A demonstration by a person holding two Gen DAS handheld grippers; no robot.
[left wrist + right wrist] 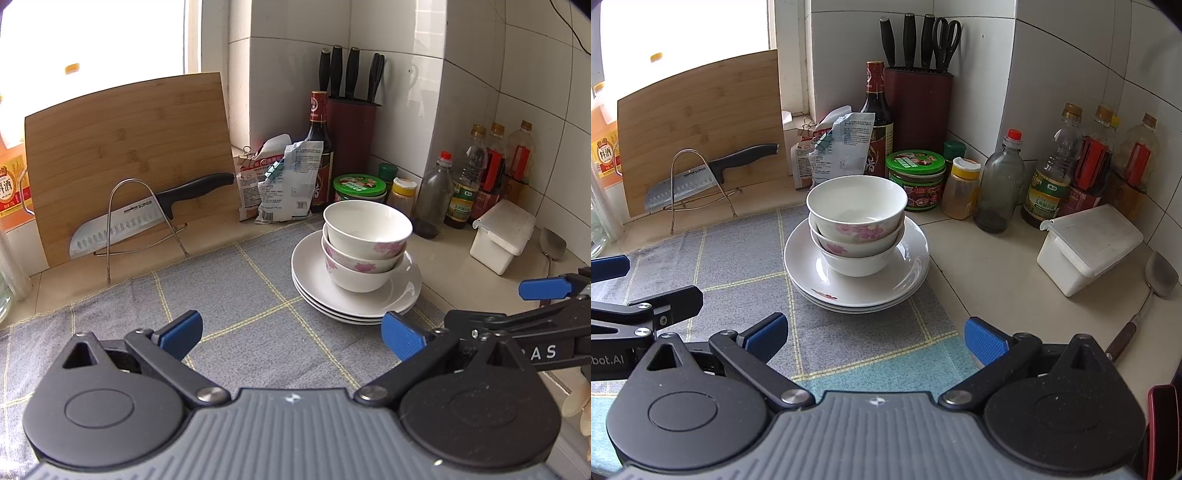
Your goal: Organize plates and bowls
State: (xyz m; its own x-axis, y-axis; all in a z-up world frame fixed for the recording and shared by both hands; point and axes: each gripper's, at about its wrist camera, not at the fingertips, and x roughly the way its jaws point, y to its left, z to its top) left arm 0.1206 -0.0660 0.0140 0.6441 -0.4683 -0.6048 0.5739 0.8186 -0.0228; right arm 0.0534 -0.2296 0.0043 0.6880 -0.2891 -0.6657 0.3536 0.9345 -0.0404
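Three nested bowls (857, 225) stood on stacked plates (912, 266) upon the checked cloth (738, 258); right gripper (875, 338) hung wide apart, empty.

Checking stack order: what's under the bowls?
Three nested bowls sit on a stack of white plates, about three by the rims, on the grey cloth. The lower plates' faces are covered. Both pairs of jaws are open and empty.

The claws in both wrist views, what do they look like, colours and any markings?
Both look alike: the left claw and right claw have black linkage arms on round black hubs, silver pivot screws, blue ribbed pads and a ribbed grey body. White lettering shows on each claw's side, only partly readable. No cables or sleeves show.
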